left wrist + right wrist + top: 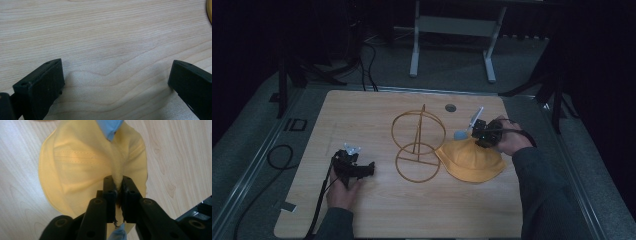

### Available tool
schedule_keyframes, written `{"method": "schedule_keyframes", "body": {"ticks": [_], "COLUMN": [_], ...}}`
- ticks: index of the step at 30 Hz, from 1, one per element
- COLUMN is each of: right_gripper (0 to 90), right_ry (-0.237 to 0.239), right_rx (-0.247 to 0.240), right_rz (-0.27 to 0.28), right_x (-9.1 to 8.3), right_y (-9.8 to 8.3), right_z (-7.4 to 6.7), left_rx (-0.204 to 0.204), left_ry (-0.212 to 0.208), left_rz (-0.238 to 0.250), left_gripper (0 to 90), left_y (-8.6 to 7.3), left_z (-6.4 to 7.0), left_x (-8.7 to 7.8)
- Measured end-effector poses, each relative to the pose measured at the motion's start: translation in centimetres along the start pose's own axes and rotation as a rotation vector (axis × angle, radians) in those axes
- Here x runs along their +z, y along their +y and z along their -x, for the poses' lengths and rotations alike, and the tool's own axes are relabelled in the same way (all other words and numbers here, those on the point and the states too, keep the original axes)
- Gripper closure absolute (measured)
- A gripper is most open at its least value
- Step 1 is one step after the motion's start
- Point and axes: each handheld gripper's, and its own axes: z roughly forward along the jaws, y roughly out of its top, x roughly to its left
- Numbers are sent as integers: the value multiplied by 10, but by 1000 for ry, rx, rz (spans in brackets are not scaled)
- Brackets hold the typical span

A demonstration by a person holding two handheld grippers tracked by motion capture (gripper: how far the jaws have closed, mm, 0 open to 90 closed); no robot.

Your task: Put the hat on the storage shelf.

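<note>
one yellow hat (82, 167) pinched by right gripper (119, 185), left gripper (116, 80) wide open, empty, one wire stand (418, 145)

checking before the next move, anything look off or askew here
Nothing damaged or spilled. The yellow hat lies flat beside the wire stand, with a fold of its fabric bunched up between the right gripper, jaws shut. The left gripper rests open over the table.
</note>
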Motion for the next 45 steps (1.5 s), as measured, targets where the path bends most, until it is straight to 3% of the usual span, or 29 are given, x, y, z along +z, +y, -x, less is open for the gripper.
{"method": "schedule_keyframes", "body": {"ticks": [19,37,45], "right_gripper": [846,845,845], "right_ry": [-8,-30,-48], "right_rx": [-14,5,26], "right_rz": [8,55,96], "right_x": [-17,-42,-62], "right_y": [-5,-11,-16], "right_z": [3,12,19], "left_rx": [-2,-4,-4], "left_ry": [0,1,0], "left_rz": [2,2,1], "left_gripper": [4,4,3], "left_y": [0,0,0], "left_z": [0,0,0], "left_x": [0,0,0]}}
